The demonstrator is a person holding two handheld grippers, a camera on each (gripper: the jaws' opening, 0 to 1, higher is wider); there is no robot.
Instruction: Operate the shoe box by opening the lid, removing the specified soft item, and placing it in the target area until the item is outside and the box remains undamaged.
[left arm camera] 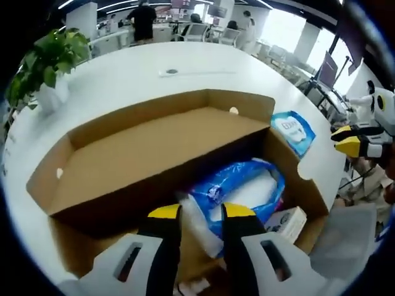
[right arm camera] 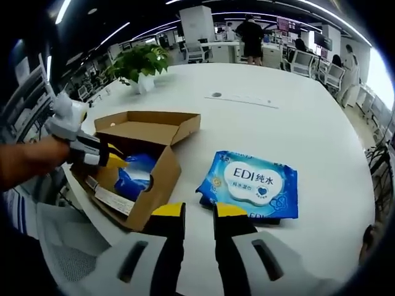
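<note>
Reaching into the open shoe box (left arm camera: pixel 154 154), we close our left gripper (left arm camera: pixel 200 213) on a blue soft pack (left arm camera: pixel 237 185) inside; the right gripper (right arm camera: pixel 199 211), jaws narrow and empty, waits beside the wipes pack (right arm camera: pixel 253 184) already on the tabletop (right arm camera: pixel 296 111).
</note>
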